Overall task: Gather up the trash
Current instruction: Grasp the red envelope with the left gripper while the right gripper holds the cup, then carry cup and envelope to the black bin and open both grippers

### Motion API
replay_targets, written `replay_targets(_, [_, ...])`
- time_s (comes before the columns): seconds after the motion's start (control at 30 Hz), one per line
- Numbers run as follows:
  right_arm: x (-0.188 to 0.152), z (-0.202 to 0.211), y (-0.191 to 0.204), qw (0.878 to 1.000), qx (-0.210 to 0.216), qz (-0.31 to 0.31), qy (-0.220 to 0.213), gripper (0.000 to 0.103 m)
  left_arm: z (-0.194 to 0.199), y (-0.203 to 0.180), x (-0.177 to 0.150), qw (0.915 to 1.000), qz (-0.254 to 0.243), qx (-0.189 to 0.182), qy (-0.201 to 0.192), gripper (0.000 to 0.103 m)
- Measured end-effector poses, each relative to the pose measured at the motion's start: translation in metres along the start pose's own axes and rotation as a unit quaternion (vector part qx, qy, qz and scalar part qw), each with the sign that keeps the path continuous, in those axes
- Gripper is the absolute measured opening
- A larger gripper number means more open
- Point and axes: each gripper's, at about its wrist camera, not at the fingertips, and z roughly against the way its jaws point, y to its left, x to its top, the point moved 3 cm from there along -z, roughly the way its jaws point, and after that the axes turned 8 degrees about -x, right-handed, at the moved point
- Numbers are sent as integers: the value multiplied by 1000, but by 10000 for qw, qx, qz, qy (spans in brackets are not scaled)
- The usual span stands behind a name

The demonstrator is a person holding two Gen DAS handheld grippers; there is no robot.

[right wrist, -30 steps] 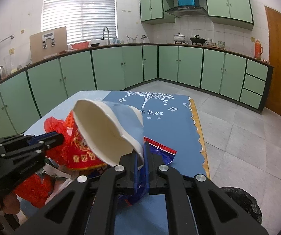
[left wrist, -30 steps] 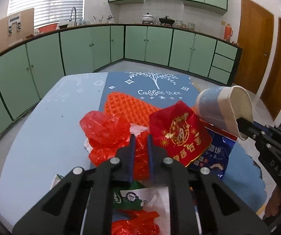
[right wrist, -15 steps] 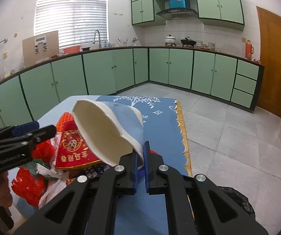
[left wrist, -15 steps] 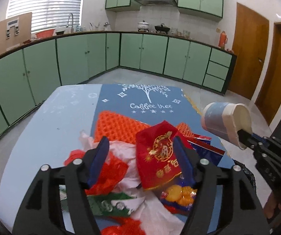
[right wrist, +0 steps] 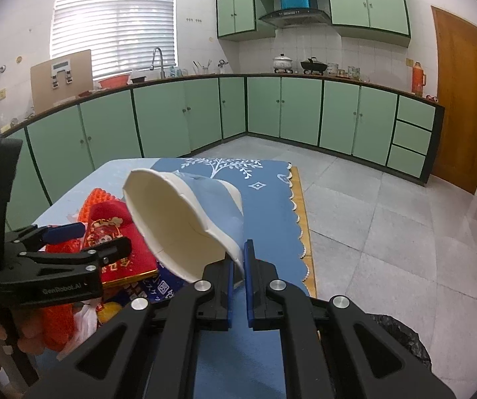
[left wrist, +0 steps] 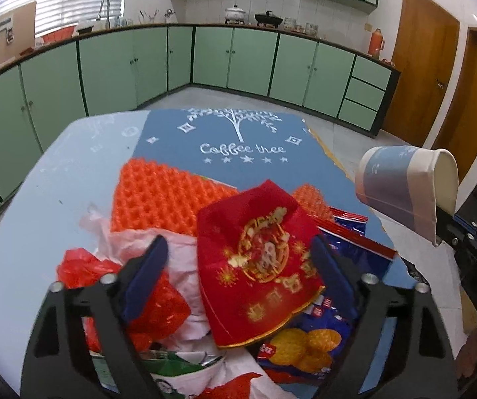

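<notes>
My right gripper (right wrist: 237, 259) is shut on the rim of a blue and white paper cup (right wrist: 185, 222), held tilted in the air past the table's right edge; the cup also shows in the left wrist view (left wrist: 401, 186). My left gripper (left wrist: 238, 266) is open and empty, its fingers straddling a red gold-printed packet (left wrist: 258, 266) on a trash pile. The pile holds a red plastic bag (left wrist: 152, 299), white crumpled plastic (left wrist: 185, 266), a blue biscuit wrapper (left wrist: 305, 342) and a green wrapper (left wrist: 175, 365).
An orange egg-crate foam sheet (left wrist: 158, 196) lies behind the pile on the blue "Coffee tree" cloth (left wrist: 238, 143). A black trash bag (right wrist: 401, 339) sits on the tiled floor right of the table. Green kitchen cabinets (right wrist: 271, 113) line the far walls.
My left gripper let go of the red plastic bag, opened wide and now straddles the red packet. My right gripper lifted the cup and drew it right, away from the pile.
</notes>
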Motion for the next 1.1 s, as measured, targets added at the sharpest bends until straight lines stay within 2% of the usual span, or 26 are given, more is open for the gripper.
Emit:
replay_targets(0.03, [0,0,0,10000,-3,-6,7,6,-2,-1,-1,10000,5,-17,36,63])
replay_targets(0.13, [0,-2,1,10000,-4,-27,33,6,-3,-3,-4,10000,-23,-42,39,47])
replay_targets(0.23, [-1,-4,0,10000,3,-39,57,6,2,-4,-6,10000,-8,-77,-58,39])
replay_targets(0.7, [5,14,-12,9997,-148,-129,-154,6,51,-21,9,9970,-182,-191,-734,37])
replay_targets(0.93, [2,42,-57,9970,-635,-359,-263,6,66,-55,22,9932,-412,-563,-929,37])
replay_targets(1.1, [-17,65,-104,9912,-1177,-582,-176,6,55,-102,17,9894,-707,-984,-803,37])
